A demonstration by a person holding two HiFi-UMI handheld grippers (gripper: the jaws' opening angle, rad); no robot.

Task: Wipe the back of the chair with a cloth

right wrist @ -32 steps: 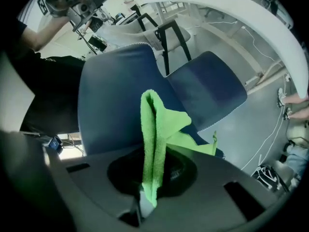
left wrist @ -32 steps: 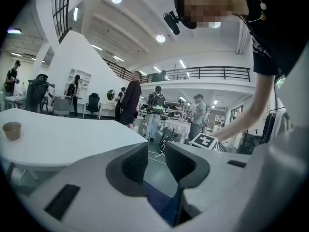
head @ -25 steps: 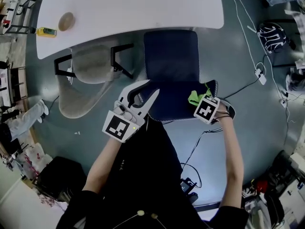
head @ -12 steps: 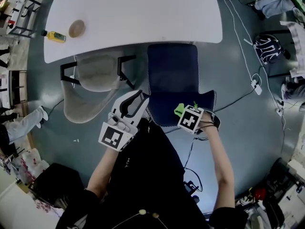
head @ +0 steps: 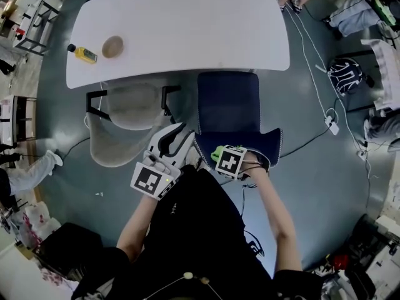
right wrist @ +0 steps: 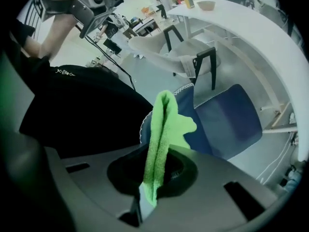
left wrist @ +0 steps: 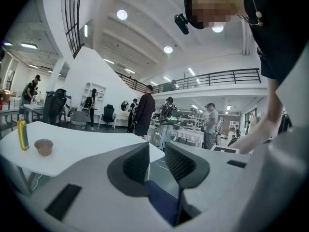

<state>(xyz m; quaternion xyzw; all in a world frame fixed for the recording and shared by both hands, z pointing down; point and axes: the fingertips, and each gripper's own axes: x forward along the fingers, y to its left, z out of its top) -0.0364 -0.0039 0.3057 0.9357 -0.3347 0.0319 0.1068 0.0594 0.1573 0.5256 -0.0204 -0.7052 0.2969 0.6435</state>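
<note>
The dark blue chair [head: 228, 108] stands tucked up to the white table, its back [head: 256, 145] nearest me. My right gripper [head: 220, 156] is shut on a bright green cloth [head: 217, 152], which is pressed on the left part of the back's top edge. In the right gripper view the cloth [right wrist: 161, 129] stands folded between the jaws, with the chair [right wrist: 227, 120] beyond it. My left gripper [head: 180, 140] is at the back's left end, jaws a little apart. A strip of the blue chair [left wrist: 161, 202] shows low between them.
A white table [head: 181, 24] carries a yellow bottle [head: 83, 54] and a brown bowl [head: 113, 46]. A grey armchair [head: 125, 108] stands left of the blue one. Cables [head: 312, 36] and a bag [head: 345, 75] lie on the floor at the right. Several people stand beyond the table.
My right gripper has slid the green cloth leftward along the chair back, from its right end to its left part. The left gripper has stayed by the back's left end.
</note>
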